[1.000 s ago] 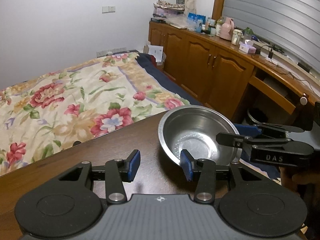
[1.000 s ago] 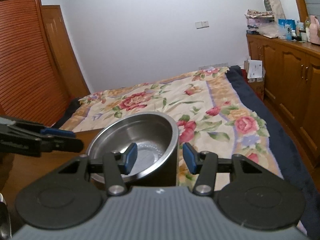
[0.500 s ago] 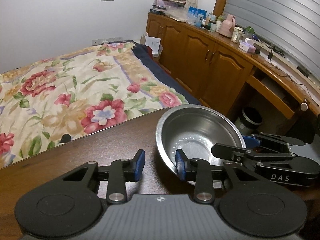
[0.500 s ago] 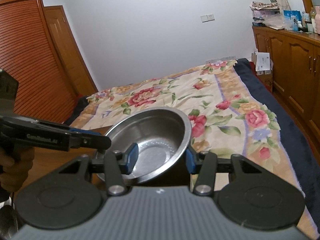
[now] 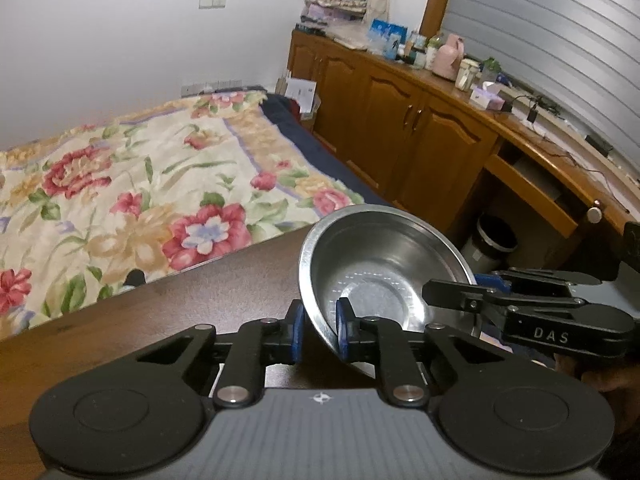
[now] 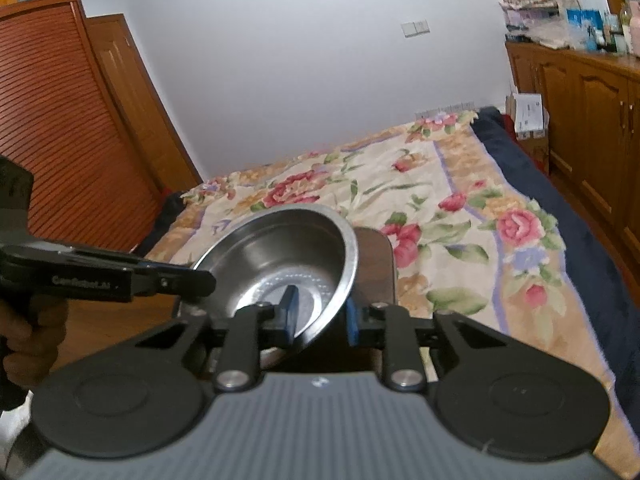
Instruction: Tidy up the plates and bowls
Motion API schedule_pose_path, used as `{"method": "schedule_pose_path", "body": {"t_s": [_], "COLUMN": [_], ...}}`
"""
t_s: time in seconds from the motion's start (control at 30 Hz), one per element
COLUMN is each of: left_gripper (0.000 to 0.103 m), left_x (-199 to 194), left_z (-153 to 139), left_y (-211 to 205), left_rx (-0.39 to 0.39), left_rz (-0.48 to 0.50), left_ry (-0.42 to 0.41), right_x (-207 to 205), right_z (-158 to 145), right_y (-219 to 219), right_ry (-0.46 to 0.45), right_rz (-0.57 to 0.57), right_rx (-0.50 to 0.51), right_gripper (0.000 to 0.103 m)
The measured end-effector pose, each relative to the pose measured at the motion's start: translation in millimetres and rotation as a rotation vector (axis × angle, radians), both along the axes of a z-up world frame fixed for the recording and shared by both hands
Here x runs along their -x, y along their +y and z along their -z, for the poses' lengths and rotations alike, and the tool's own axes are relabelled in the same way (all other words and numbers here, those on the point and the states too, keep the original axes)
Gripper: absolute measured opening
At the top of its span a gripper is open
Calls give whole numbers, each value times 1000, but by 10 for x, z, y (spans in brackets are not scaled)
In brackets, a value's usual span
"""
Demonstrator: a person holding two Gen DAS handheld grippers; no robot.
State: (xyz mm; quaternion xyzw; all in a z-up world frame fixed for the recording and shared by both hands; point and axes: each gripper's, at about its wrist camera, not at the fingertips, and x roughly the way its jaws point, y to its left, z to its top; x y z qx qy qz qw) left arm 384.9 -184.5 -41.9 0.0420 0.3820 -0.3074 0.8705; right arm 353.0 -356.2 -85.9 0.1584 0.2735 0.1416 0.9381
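Left gripper (image 5: 318,334): nearest to its own camera, its two blue-padded fingers are clenched on the near-left rim of the bowl, one pad outside the wall and one inside.
Right gripper (image 6: 318,314): clamped the same way on the opposite rim, its left pad inside the bowl and its right pad outside. In the left view it reaches in from the right as a black bar marked "DAS".
Bowl (image 5: 376,268): a round stainless steel bowl, held between both grippers at once, tilted, over the right end of the table. It is empty inside, with a flat shiny base.
Hands: part of one hand (image 6: 28,332) grips the left gripper's handle at the left edge of the right view; the other is only a dark sliver.
Table (image 5: 192,304): dark brown wood, directly under the grippers; whether the bowl touches it cannot be told.
Bed (image 5: 132,184): just past the table, covered by a cream quilt with red flowers.
Cabinets (image 5: 404,128): wooden, along the right wall, their top crowded with bottles and boxes.
Wardrobe (image 6: 68,128): slatted reddish doors, far left.
Wall (image 6: 304,60): plain white, farthest back.
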Motion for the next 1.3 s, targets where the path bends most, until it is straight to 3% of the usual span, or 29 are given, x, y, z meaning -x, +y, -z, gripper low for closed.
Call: {"method": "schedule_pose_path", "body": {"t_s": [0.87, 1.3], "left_gripper": [19, 17], "left_x": [908, 1406], "left_z": [-954, -1090], "left_y": [267, 492], "left_rx": [87, 88], "left_rz": [17, 17], "left_ry": [-201, -255], "right_x": [602, 902], "right_z": [-918, -1052], "right_y": [121, 265], "right_ry": [-188, -229], "right_rz": [2, -10], "right_rx": [103, 128], "right_gripper": [26, 26]}}
